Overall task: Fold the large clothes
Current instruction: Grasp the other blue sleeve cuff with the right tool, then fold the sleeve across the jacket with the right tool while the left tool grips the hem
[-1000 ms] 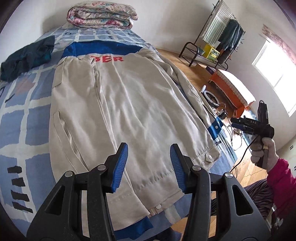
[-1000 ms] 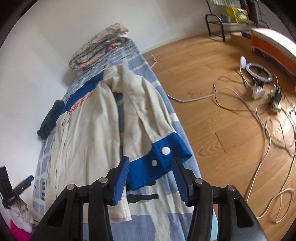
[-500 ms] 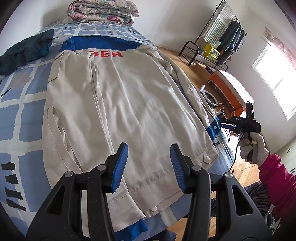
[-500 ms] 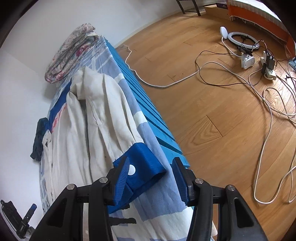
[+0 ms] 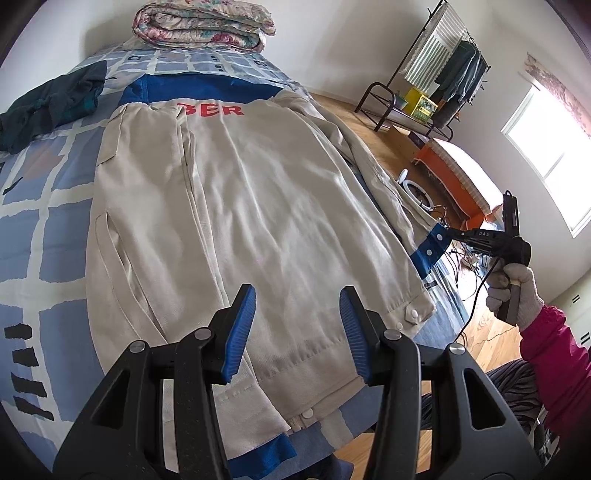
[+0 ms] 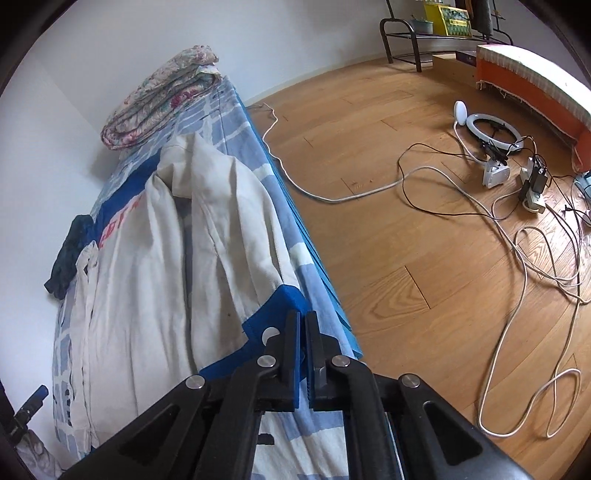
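Right gripper (image 6: 304, 332) has just been closing and its jaws now pinch the blue cuff (image 6: 275, 314) of the jacket sleeve at the bed's floor-side edge, cloth caught between the pads; from the left wrist view the same gripper (image 5: 452, 233) bites the cuff (image 5: 430, 249) with a gloved hand (image 5: 511, 291) on the handle, pink sleeve behind. Left gripper (image 5: 297, 332) hovers over the jacket's hem with jaws parted, nothing between them, not touching cloth as far as I can tell. Jacket (image 5: 258, 206) lies flat, back up, on the checked blue bed cover (image 5: 33, 236), hem toward the person, red lettering and blue yoke at the far end. One side looks already folded in, judging by the long fold line; the side with the gripped sleeve trails along the edge of the bed. Step in hand, my read: sleeve fold, grip just made. Next move likely calls for lifting the cuff and carrying it across onto the back panel, keeping the sleeve flat; left gripper could pin the body so it doesn't drag. Risk: cuff slips, only a small bite. Farther off: dark green garment (image 5: 51, 103), folded floral quilt (image 5: 203, 22) at the head, then cables (image 6: 517, 236) on the wood floor and a clothes rack (image 5: 439, 85).
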{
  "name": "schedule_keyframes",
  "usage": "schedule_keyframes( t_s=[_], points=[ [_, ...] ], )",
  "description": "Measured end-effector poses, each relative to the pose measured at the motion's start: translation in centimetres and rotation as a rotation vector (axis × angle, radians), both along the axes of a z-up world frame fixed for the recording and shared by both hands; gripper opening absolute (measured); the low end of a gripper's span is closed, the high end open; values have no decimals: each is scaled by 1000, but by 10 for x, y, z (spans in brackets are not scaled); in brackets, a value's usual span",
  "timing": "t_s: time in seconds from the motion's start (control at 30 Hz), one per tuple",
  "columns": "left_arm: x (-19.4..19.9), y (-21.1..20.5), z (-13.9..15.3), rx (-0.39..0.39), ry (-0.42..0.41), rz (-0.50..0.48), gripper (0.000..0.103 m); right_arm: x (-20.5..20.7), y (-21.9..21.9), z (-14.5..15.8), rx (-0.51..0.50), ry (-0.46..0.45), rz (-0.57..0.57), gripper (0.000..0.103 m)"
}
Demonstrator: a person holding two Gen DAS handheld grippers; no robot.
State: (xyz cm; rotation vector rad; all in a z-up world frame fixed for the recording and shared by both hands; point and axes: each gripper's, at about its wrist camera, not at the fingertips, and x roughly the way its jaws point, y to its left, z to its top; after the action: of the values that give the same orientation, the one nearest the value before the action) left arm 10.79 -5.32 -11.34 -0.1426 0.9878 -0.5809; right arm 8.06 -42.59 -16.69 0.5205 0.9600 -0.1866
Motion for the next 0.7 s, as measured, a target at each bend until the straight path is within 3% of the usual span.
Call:
schedule_keyframes(
  t_s=[0.2,0.37,0.57,0.7],
  points=[
    [-2,2,1,-4,-4,2,48,-5,13,29,25,-89,9,0],
    [-2,6,2,-10,-9,16,48,-13,42,70,31,-209,68,0],
    [-1,17,5,-23,-9,49,48,-18,124,108,-27,-292,304,0],
    [-1,24,2,-50,14,72,48,-22,194,91,-61,-221,527,0]
  ],
)
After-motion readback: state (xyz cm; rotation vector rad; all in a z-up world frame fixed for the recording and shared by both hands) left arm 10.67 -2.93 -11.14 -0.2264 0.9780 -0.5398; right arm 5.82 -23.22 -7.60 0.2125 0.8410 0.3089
